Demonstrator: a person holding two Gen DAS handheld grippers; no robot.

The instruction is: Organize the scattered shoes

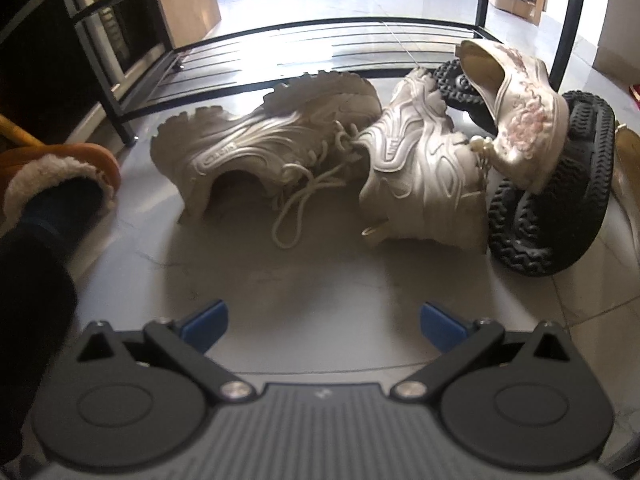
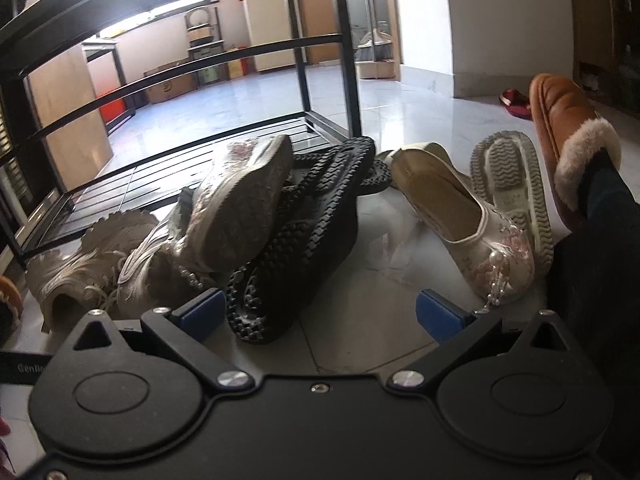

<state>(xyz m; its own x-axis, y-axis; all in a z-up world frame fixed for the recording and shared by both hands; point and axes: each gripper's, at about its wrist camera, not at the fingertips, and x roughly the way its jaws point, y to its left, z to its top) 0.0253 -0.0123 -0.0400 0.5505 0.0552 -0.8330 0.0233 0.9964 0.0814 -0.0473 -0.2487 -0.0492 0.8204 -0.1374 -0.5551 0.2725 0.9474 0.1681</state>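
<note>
Our left claw [image 1: 322, 326] and right claw [image 2: 320, 316] both hover spread and empty above the floor [image 1: 304, 280]. Ahead, the white sneakers [image 1: 276, 140], black soles [image 2: 288, 240] and embroidered slippers [image 2: 468, 216] lie heaped just before the shoe rack [image 1: 320, 46], whose bottom shelf shows bare. We judge nothing sorted yet.

My left gripper [image 1: 323, 326] has a ribbed grey body, black round-hubbed linkage arms, silver screws and blue fingertip pads [image 1: 206, 324]. My right gripper [image 2: 320, 316] is plain black. At three o'clock, my fur-cuffed tan slipper [image 2: 568, 136].
</note>
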